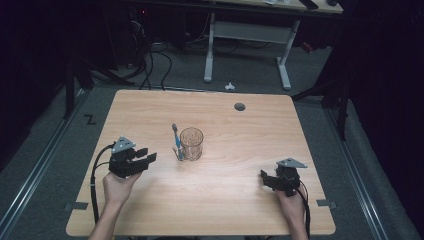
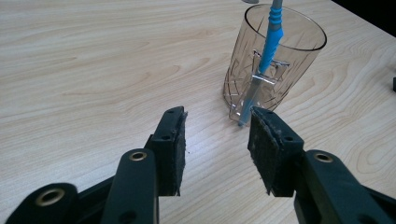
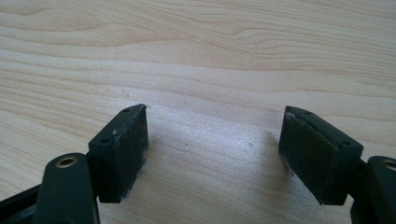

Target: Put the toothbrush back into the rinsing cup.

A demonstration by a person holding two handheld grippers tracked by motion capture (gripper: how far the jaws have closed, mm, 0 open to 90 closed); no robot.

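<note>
Facing glass cup (image 2: 273,65), left gripper (image 2: 217,140) agape

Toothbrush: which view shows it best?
The left gripper view: the toothbrush is close, its blue handle leaning on the outside of the glass. The high view shows it small and upright beside the glass. The right gripper view shows bare table.

Clear glass mug (image 1: 191,143) stands mid-table, blue toothbrush (image 1: 176,141) (tilted) against its handle

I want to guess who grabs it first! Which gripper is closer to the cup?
Left. The left gripper sits just left of the cup, jaws open toward it. The right gripper is farther off, near the table's right front.
</note>
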